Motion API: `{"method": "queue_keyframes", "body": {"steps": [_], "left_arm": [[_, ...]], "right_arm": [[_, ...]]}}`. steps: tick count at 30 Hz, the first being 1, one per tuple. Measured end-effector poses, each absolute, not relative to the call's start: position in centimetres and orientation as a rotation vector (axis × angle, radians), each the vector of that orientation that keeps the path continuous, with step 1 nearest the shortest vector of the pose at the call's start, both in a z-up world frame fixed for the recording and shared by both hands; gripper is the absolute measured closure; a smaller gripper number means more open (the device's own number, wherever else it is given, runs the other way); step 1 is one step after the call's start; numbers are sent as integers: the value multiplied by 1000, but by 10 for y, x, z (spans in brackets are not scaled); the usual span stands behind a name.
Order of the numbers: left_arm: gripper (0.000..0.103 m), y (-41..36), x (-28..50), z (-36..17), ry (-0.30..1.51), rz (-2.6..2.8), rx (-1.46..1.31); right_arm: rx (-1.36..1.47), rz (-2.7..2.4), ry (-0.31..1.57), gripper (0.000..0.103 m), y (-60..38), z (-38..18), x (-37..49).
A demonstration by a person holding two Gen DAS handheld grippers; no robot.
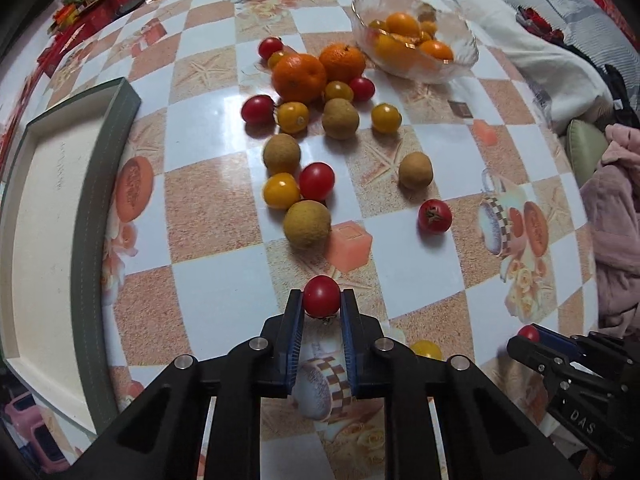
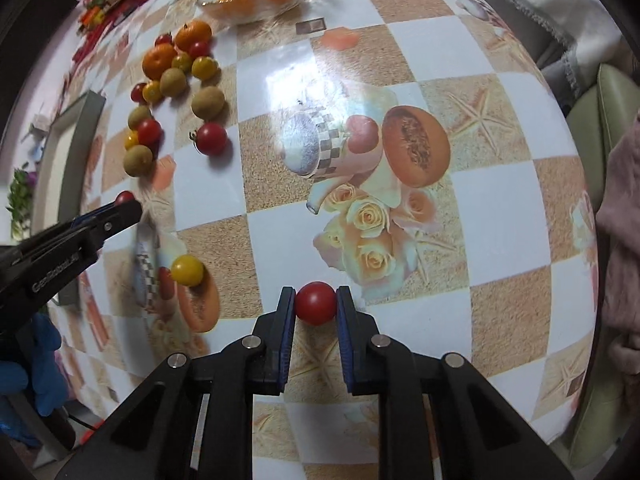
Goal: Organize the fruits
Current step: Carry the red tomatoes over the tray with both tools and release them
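My left gripper point(image 1: 321, 304) is shut on a red cherry tomato point(image 1: 321, 295) above the table's near edge. My right gripper point(image 2: 315, 304) is shut on another red cherry tomato point(image 2: 315, 303); it also shows at the lower right of the left wrist view point(image 1: 528, 334). Loose fruit lies mid-table: two oranges point(image 1: 298, 76), brown longans point(image 1: 307, 224), red tomatoes point(image 1: 316, 181) and yellow tomatoes point(image 1: 281, 191). A glass bowl point(image 1: 460, 65) at the back holds orange and yellow fruit. A lone yellow tomato point(image 2: 187, 270) lies between the grippers.
A green-rimmed shallow box point(image 1: 104, 184) with a pale inside lies at the left. Red packaging point(image 1: 92, 8) is piled at the far left corner. Bedding point(image 1: 540, 8) and a pink cloth point(image 1: 616, 220) lie past the right edge of the table.
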State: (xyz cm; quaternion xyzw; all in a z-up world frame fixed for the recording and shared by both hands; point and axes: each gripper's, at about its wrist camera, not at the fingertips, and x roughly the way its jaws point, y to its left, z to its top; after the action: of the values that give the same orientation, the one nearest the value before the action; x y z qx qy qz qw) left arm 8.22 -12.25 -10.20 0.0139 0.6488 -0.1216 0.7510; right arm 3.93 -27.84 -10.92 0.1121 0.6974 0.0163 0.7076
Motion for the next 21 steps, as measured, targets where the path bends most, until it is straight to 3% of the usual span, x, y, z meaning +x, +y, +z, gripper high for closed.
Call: {"method": "queue_keyframes", "body": {"steps": [10,21], "left_arm": [[83,-28,70,-59,1354,-156,-32],[83,96,75,-55,1288,67,-59]], "right_arm": [[243,114,1519,81,-261,-80,49],[146,342,1490,81,-150,-68,74]]}}
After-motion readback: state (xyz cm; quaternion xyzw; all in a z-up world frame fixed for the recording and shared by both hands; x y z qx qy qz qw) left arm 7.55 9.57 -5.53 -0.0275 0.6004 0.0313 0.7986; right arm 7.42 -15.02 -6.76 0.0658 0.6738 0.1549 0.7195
